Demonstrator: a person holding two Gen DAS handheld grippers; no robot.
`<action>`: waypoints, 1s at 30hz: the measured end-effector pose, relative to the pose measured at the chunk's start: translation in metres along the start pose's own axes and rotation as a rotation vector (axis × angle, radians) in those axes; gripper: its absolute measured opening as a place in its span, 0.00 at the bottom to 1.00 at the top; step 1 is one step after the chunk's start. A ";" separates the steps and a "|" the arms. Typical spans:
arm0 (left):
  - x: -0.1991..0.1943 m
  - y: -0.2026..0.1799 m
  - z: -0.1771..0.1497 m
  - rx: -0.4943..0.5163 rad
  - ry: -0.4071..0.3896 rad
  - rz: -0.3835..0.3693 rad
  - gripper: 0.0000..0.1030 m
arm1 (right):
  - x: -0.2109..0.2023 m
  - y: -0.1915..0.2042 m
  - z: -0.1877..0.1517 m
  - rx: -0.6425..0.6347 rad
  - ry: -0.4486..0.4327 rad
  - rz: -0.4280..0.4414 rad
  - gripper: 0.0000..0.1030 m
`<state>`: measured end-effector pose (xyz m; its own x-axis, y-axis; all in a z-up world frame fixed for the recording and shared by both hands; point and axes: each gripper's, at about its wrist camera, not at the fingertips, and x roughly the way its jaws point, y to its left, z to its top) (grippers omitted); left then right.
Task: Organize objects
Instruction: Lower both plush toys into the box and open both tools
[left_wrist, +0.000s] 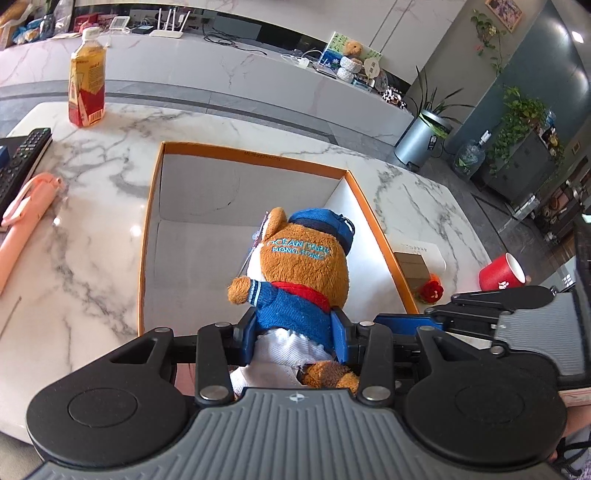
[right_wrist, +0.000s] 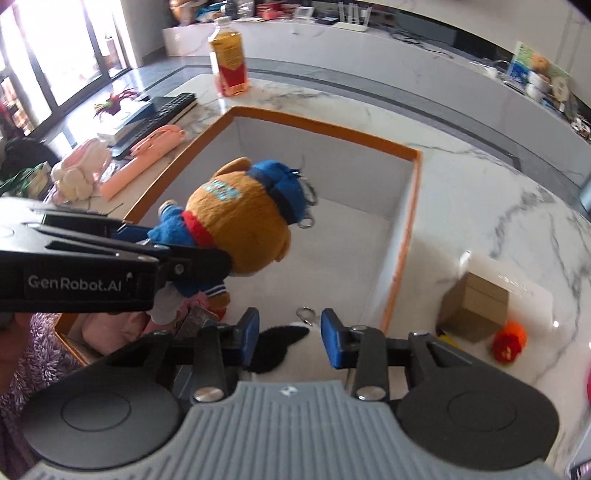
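My left gripper (left_wrist: 295, 328) is shut on a brown plush bear (left_wrist: 299, 266) with a blue cap and jacket, gripping its body and holding it over the orange-rimmed box (left_wrist: 255, 153). The bear (right_wrist: 243, 225) and the left gripper (right_wrist: 192, 251) also show in the right wrist view, above the box (right_wrist: 410, 206). My right gripper (right_wrist: 290, 336) is open over the box's near end, just above a black-and-white plush (right_wrist: 284, 339) with a key ring. Pink items lie in the box's near left corner (right_wrist: 110, 332).
On the marble table (left_wrist: 92, 177): a yellow drink bottle (left_wrist: 86, 83), a black remote (left_wrist: 22, 162), a pink handheld item (left_wrist: 22, 225), a brown cardboard cube (right_wrist: 476, 310), a small red-orange toy (right_wrist: 509, 341), a red cup (left_wrist: 502, 273), a white bunny plush (right_wrist: 79, 173).
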<state>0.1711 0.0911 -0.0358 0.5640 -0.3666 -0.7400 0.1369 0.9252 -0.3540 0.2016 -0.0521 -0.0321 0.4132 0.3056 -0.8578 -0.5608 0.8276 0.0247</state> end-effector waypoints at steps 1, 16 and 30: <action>0.001 0.000 0.002 0.013 0.006 0.001 0.45 | 0.006 -0.001 0.001 -0.001 0.018 -0.005 0.38; 0.044 -0.033 0.023 0.486 0.145 0.015 0.45 | -0.009 -0.026 -0.004 0.004 -0.049 0.045 0.24; 0.101 -0.030 0.013 0.645 0.412 -0.062 0.45 | -0.018 -0.058 0.002 0.069 -0.128 -0.022 0.28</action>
<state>0.2345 0.0273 -0.0924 0.2082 -0.3096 -0.9278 0.6779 0.7294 -0.0913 0.2281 -0.1045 -0.0169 0.5157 0.3411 -0.7859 -0.5021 0.8636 0.0454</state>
